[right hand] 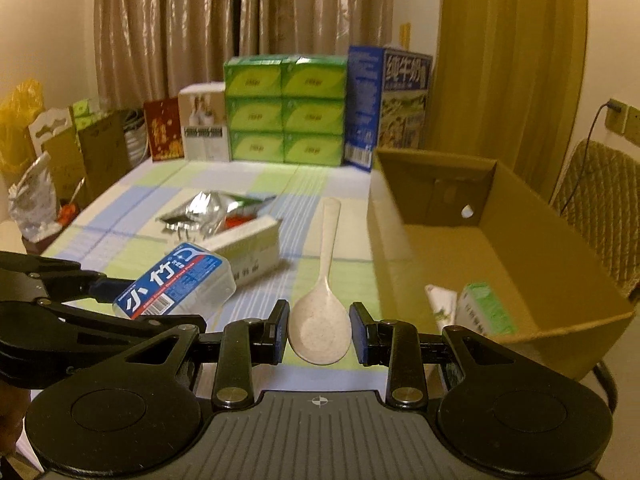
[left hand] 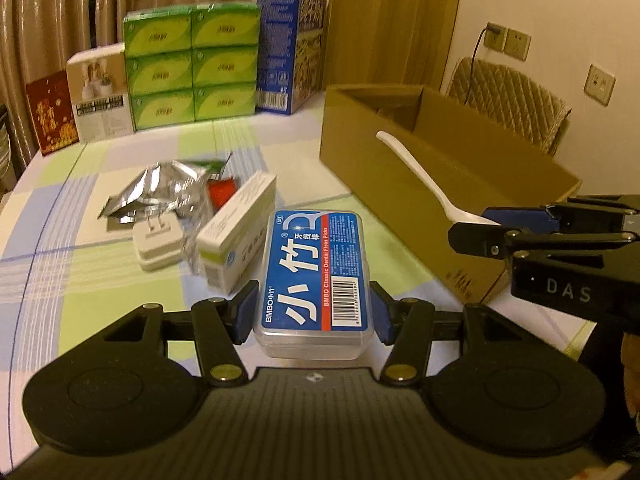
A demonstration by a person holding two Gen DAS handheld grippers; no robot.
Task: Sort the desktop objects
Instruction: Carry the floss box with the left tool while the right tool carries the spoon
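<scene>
Both my grippers loaded beside the open box on the table.

Box lies right; right gripper, nearer, pinches the spoon, handle pointing ahead; left gripper clamps the floss case lengthwise.

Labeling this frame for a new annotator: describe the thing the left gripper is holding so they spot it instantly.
Start at the open cardboard box on the checked tablecloth. Just left of it, the left gripper holds a clear plastic floss pick case above the cloth. Unlike the white carton and white plug adapter beyond it, it has a blue label with large white characters and a barcode.
</scene>
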